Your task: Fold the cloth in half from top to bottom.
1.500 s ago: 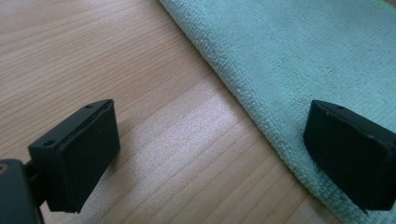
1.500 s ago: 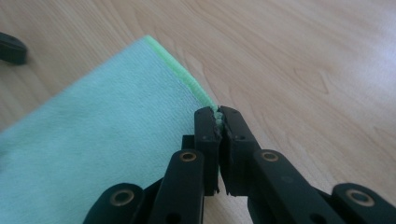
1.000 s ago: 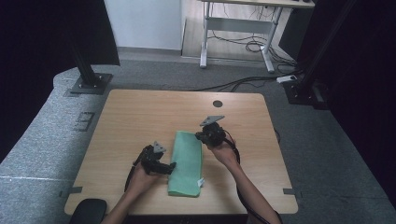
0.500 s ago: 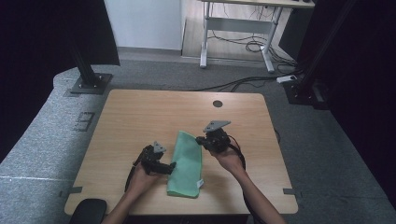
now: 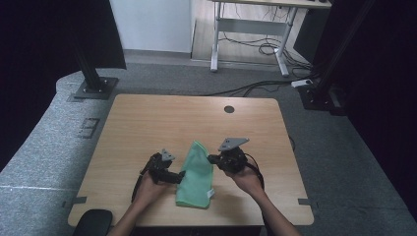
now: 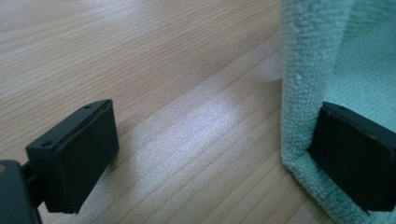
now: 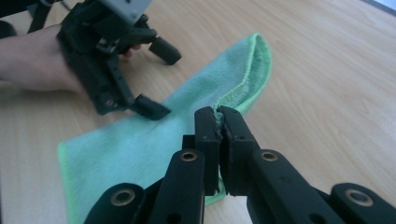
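From the high view, my right gripper (image 5: 212, 159) pinches the near edge of the green cloth (image 5: 196, 173), which lies folded in the middle of the wooden table (image 5: 147, 123). My left gripper (image 5: 178, 175) rests at the cloth's other side. I think the cloth could slip out if I pull too fast, because I hold only a thin hem.

In the left gripper view, my jaws stand apart: one pad (image 6: 355, 156) sits on the cloth (image 6: 308, 70), the other on bare wood. If this pad lifts, the whole cloth may drag instead of folding.

In the right gripper view, my jaws are closed on the cloth's stitched edge (image 7: 236, 95), raised from the table. The left gripper (image 7: 107, 60) is near my path; I could bump it. A round hole (image 5: 229, 109) in the table is well apart.
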Motion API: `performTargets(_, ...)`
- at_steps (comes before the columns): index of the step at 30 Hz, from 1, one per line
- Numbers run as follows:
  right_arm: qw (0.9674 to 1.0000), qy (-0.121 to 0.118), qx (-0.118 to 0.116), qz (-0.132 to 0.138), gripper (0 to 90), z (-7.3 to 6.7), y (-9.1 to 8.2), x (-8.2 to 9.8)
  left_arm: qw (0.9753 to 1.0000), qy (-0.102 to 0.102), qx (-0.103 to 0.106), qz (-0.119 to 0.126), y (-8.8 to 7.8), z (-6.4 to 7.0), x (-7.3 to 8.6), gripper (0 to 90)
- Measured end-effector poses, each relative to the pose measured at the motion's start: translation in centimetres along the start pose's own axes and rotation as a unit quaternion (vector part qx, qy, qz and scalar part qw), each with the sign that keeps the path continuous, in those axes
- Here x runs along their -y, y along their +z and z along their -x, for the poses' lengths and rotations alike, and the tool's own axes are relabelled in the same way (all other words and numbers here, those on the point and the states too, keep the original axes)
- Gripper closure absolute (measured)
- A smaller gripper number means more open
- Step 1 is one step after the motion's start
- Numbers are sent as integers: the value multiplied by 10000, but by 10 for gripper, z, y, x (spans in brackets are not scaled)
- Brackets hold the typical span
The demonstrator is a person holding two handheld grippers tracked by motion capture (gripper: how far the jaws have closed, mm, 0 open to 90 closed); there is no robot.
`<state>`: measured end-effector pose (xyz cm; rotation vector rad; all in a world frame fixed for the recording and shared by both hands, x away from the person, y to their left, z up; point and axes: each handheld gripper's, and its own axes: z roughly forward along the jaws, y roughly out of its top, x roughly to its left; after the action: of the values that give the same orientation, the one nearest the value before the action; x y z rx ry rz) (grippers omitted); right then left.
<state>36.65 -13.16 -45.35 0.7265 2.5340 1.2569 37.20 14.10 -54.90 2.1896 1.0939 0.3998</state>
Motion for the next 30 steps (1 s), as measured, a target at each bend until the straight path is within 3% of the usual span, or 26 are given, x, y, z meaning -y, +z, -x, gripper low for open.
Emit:
performTargets(13,9995,51,-296,-123,856,-18,-3,25,10000,-38,-23,-8,0,0,0,23)
performTargets(30,9958,45,-663,-628,855,-42,25,61,10000,-64,-40,-13,0,0,0,16)
